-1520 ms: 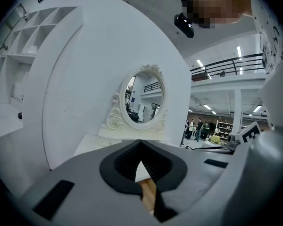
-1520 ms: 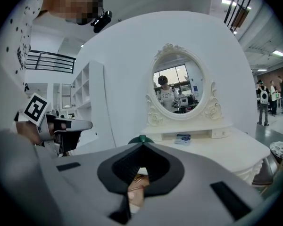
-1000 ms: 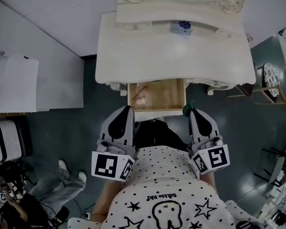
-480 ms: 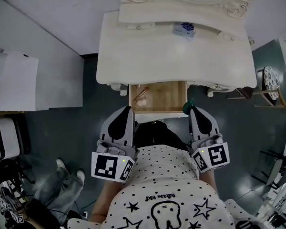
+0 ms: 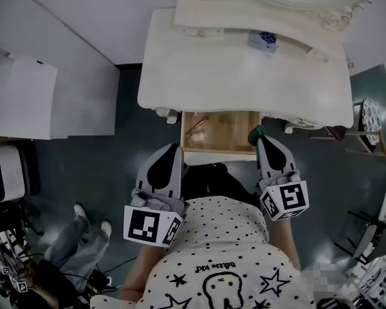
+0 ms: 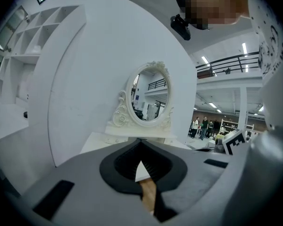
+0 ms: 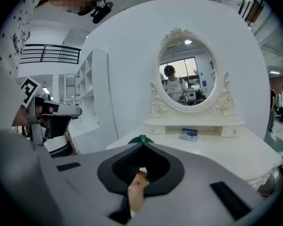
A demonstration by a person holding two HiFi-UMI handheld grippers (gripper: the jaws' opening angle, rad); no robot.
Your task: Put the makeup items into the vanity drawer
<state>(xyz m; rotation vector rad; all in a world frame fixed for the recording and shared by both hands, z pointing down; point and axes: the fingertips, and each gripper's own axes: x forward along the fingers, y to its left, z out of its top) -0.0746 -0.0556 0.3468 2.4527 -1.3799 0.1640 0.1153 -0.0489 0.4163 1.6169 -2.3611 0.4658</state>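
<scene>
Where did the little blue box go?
In the head view, the little blue box sits at the back of the vanity top, right of centre. It is on the ledge just under the mirror.

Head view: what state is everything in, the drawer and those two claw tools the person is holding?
Drawer: pulled open, small items lying at its left end.
Left gripper: shut, holding nothing.
Right gripper: shut on a green item, by the drawer's right edge.

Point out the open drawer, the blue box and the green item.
open drawer (image 5: 231, 131): head view, bare wooden bottom.
blue box (image 5: 262, 41): head view, top face.
green item (image 5: 255, 134): head view, exposed end.
</scene>
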